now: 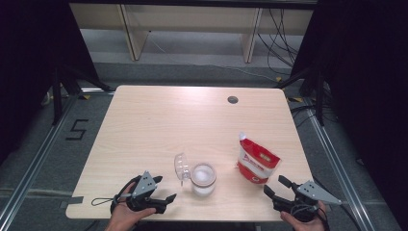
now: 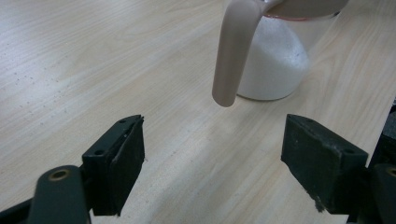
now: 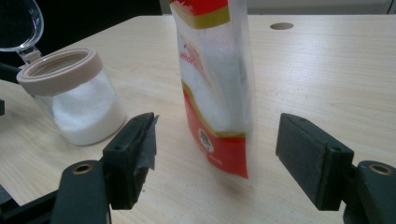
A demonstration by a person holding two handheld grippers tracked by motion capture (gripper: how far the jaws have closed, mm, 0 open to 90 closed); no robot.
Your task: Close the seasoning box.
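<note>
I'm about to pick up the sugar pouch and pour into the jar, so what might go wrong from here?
1. The red pouch stands upright and thin; a push from the open right tool could topple it.
2. The jar stands near the table edge with its clear lid flipped open; a knock could slide it off or spill the white grains.
3. The open left tool sits close to the jar's handle and could snag it.

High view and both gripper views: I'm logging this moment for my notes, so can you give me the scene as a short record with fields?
surface: wooden table
jar: glass jar holding white granules, lid flipped open
pouch: red and white pouch, standing upright right of the jar
left gripper: open, nothing between its pads, pointing at the jar
right gripper: open, facing the pouch, not touching it
</note>
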